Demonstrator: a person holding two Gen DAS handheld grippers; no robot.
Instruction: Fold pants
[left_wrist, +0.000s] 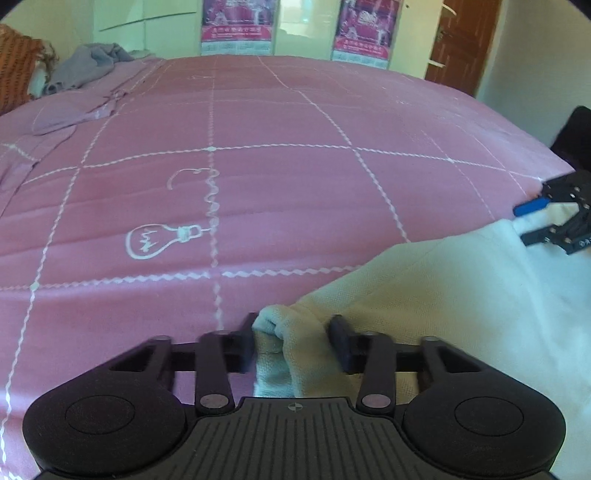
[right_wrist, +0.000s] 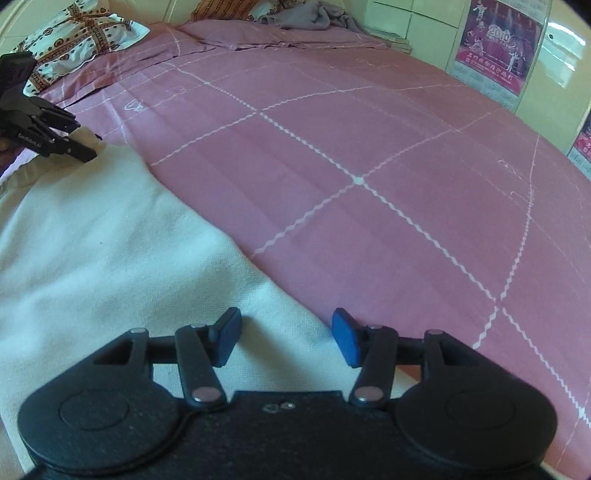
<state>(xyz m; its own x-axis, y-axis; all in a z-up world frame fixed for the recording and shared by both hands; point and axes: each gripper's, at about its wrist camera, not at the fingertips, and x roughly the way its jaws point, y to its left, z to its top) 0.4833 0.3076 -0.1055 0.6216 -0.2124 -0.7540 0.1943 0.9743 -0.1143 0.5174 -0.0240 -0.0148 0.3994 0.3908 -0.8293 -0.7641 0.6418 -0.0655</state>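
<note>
Cream-white pants (left_wrist: 461, 295) lie on a pink bed sheet (left_wrist: 258, 184), at the right in the left wrist view and at the left in the right wrist view (right_wrist: 92, 240). My left gripper (left_wrist: 295, 341) has a bunched corner of the pants between its fingers, with gaps at both pads. It also shows far left in the right wrist view (right_wrist: 79, 142). My right gripper (right_wrist: 286, 341) is open over the pants' edge, holding nothing. It also shows at the far right of the left wrist view (left_wrist: 524, 221).
The sheet carries a white grid and a light-bulb drawing (left_wrist: 159, 240). A grey garment (left_wrist: 85, 66) and a patterned pillow (right_wrist: 77, 33) lie at the head of the bed. Posters (left_wrist: 236, 26) and a brown door (left_wrist: 465, 40) stand beyond the bed.
</note>
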